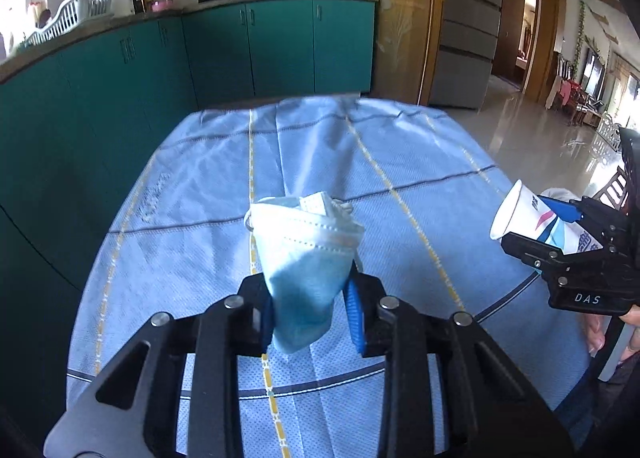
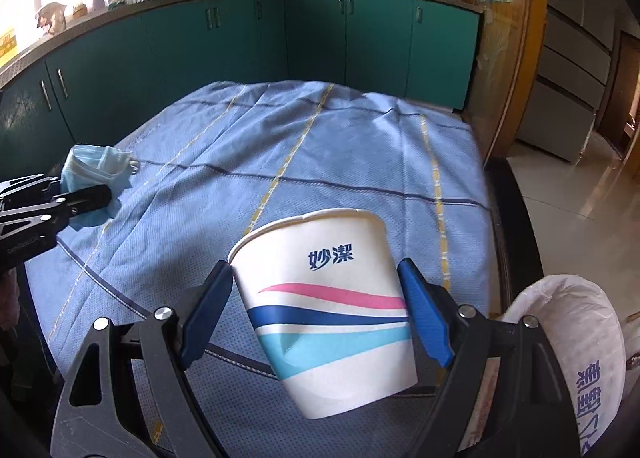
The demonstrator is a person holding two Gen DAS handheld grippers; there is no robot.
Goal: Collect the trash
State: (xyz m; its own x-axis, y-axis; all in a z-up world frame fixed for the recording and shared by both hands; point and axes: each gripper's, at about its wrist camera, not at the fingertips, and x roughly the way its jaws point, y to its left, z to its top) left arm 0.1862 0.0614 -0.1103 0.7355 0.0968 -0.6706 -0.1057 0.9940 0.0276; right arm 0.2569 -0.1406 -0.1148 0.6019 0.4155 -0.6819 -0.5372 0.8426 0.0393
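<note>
Left gripper (image 1: 310, 316): jaws pinched narrow on a crumpled blue face mask (image 1: 306, 258), its lower end hidden between them, long axis running out ahead of the jaws. Right gripper (image 2: 320, 310): jaws wide, clamping a paper cup (image 2: 328, 306) on both sides, rim forward, base cut off behind. Only the right wrist view shows a white sack (image 2: 576, 358) right of the jaws. Both held above the cloth-covered desk (image 1: 360, 162).

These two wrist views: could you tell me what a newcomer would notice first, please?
A crumpled blue face mask is pinched in the left gripper, above the blue checked tablecloth. The right gripper clamps a tilted white paper cup with pink and blue stripes. Teal cabinets stand behind.
</note>
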